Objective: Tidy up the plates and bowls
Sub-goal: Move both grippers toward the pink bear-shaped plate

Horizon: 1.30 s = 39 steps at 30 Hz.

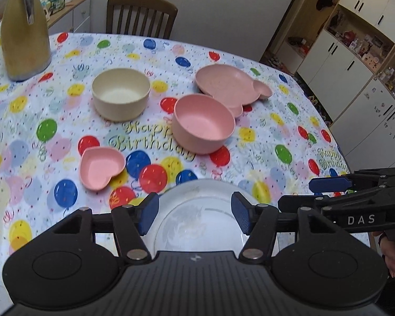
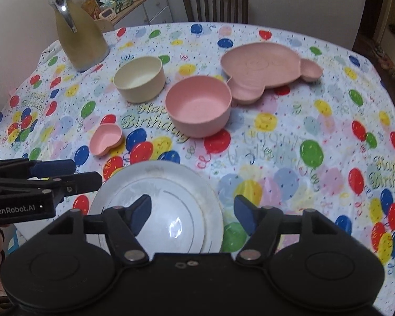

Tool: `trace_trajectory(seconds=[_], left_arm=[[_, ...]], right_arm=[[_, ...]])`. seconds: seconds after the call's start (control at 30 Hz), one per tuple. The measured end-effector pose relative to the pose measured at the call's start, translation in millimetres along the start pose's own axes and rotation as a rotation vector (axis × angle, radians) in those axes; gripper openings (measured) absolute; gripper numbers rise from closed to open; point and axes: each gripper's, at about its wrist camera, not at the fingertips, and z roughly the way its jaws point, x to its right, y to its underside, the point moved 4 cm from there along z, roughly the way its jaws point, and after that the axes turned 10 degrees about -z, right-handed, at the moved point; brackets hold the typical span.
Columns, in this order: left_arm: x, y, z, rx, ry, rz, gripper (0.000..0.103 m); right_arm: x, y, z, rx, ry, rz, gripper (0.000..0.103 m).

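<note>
Both grippers (image 1: 194, 214) (image 2: 193, 214) agape — above white plate (image 2: 155, 184)

Table under white plastic cloth (image 2: 289, 131) printed with coloured balloons and "Happy Birthday". On it: white round ceramic plate (image 2: 155, 184) at near edge, small pink heart-shaped dish (image 2: 105, 139), round pink bowl (image 2: 197, 105) mid-table, cream round bowl (image 2: 138, 77) beside it, pink divided animal-shaped plate (image 2: 266, 65) touching pink bowl, tall yellowish jug with metal handle (image 2: 79, 42) at far left.

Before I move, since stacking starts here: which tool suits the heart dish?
Left, probably. The left tool is open, and the heart dish lies on its side; the right tool sits farther right.
</note>
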Motion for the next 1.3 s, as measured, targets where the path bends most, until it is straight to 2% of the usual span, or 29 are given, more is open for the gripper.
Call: trace_trajectory(seconds=[0.13,0.23,0.4,0.77,1.0,1.3], left_arm=[[11,-12,5,0.030,-0.010,-0.009,0.072],[19,-21,14,0.044,-0.032,-0.028,0.073],[37,-39,33,0.059,-0.075,-0.083,0.073],[89,-94,92,0.070,-0.183,-0.133,0.073],[102,-130,135,0.031,-0.246,-0.176,0.073],[98,-164,196,-0.038,-0.294,-0.223,0.073]], right_arm=[[12,-13,-3,0.010,0.020,-0.021,0.087],[27,-23,-1,0.012,0.037,-0.043,0.097],[57,-45,5,0.009,0.029,-0.099,0.098],[140,-106,32,-0.013,0.000,-0.217,0.098],[181,-148,72,-0.081,-0.024,-0.282,0.098],[223,-206,132,-0.113,-0.027,-0.309,0.097]])
